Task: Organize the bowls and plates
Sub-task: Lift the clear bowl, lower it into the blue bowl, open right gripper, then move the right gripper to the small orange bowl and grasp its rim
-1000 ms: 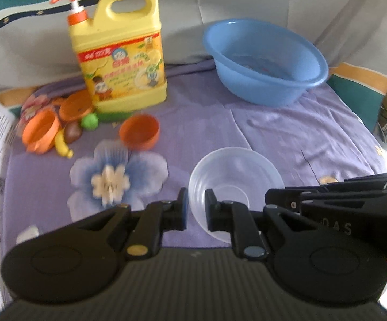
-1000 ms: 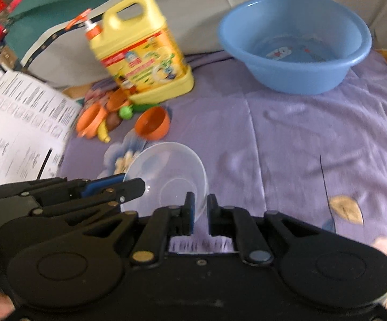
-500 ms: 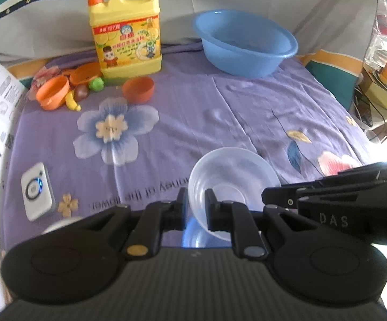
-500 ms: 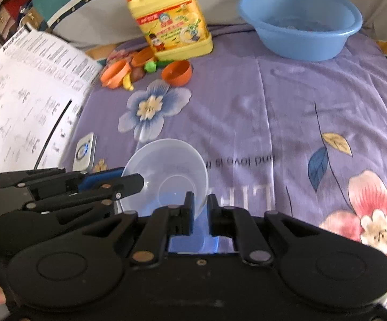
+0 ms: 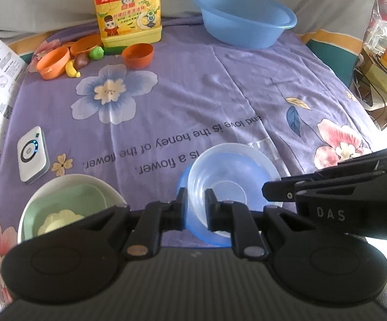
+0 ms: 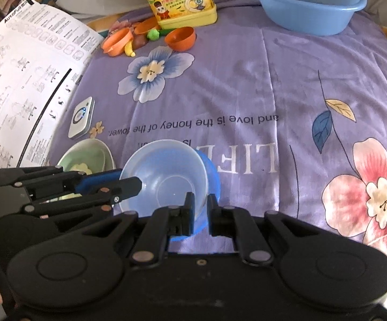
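A clear plastic bowl [image 5: 228,176] is held by both grippers, just above or in a blue bowl [image 5: 190,227] near the cloth's front edge. My left gripper [image 5: 195,200] is shut on the clear bowl's near rim. My right gripper [image 6: 200,208] is shut on the same bowl's [image 6: 164,176] rim from its side, over the blue bowl [image 6: 212,176]. A white bowl with a green dish inside [image 5: 67,203] sits to the left; it also shows in the right wrist view [image 6: 89,155].
A large blue basin [image 5: 244,18] and a yellow detergent jug [image 5: 127,13] stand at the back. Orange toy cups [image 5: 137,54] and toy fruit lie back left. A small white device [image 5: 31,155] and a paper sheet [image 6: 19,80] lie at the left.
Both grippers carried the clear bowl back from the far middle of the cloth to the near edge and lowered it over the blue bowl. The white bowl came into view.
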The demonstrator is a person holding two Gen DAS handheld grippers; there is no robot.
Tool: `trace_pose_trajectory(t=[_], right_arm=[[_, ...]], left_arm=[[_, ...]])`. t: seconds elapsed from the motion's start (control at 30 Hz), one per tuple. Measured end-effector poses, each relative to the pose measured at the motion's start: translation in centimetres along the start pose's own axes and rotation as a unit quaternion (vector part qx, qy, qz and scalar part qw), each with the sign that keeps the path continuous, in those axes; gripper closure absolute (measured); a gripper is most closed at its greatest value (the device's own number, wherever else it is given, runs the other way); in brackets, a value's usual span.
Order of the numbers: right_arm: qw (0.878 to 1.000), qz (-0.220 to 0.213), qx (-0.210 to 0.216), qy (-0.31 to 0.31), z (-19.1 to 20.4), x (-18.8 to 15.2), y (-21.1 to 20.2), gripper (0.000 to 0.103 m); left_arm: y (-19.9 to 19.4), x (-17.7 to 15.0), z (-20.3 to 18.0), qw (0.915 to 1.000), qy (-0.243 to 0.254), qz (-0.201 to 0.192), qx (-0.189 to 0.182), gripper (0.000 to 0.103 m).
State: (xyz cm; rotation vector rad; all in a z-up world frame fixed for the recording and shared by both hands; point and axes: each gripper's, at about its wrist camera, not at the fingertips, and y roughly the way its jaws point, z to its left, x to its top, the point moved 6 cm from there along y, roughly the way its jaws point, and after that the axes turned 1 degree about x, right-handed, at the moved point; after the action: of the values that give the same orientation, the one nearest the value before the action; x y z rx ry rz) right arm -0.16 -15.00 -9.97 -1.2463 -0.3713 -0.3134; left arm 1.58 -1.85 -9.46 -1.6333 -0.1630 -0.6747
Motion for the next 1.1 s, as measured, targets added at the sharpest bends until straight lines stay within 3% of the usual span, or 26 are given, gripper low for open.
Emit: trace_pose_trajectory(t=[0.3, 0.33, 0.37, 0.53, 0.6, 0.73, 0.8, 1.1], right_arm=[[1.0, 0.007, -0.002, -0.003, 0.1, 0.2, 0.7, 0.09], [1.0, 0.007, -0.002, -0.003, 0.1, 0.3, 0.7, 0.089], [1.0, 0.006, -0.001, -0.003, 0.2, 0.3, 0.6, 0.08], [1.0, -0.013, -0.009, 0.0, -0.5, 1.0, -0.3, 0.068], [0.999, -0.025, -0.027, 0.001, -1.1, 1.2, -0.6, 0.042], [0.998, -0.038, -0.039, 0.01, -2.3, 1.4, -1.2, 0.014], [0.998, -0.045, -0.043, 0.012, -2.6, 1.3, -1.4, 0.004], [0.997, -0.052, -0.055, 0.01, -2.7, 1.5, -1.4, 0.0]], left_arm=[[0.7, -0.2, 0.1, 1.0, -0.002, 0.005, -0.003, 0.086], [0.7, -0.2, 0.1, 1.0, -0.004, 0.002, -0.002, 0.077], [0.5, -0.2, 0.2, 1.0, -0.004, -0.002, 0.0, 0.072], [-0.4, 0.1, 1.6, 0.9992, -0.014, -0.028, 0.024, 0.037], [-0.6, 0.3, 2.3, 0.9989, -0.025, -0.032, 0.024, 0.03], [-0.9, 0.3, 3.7, 0.9975, -0.05, -0.038, 0.033, 0.004], [-1.0, 0.4, 4.1, 0.9972, -0.053, -0.041, 0.033, 0.003], [-1.2, 0.3, 4.4, 0.997, -0.05, -0.045, 0.04, 0.0]])
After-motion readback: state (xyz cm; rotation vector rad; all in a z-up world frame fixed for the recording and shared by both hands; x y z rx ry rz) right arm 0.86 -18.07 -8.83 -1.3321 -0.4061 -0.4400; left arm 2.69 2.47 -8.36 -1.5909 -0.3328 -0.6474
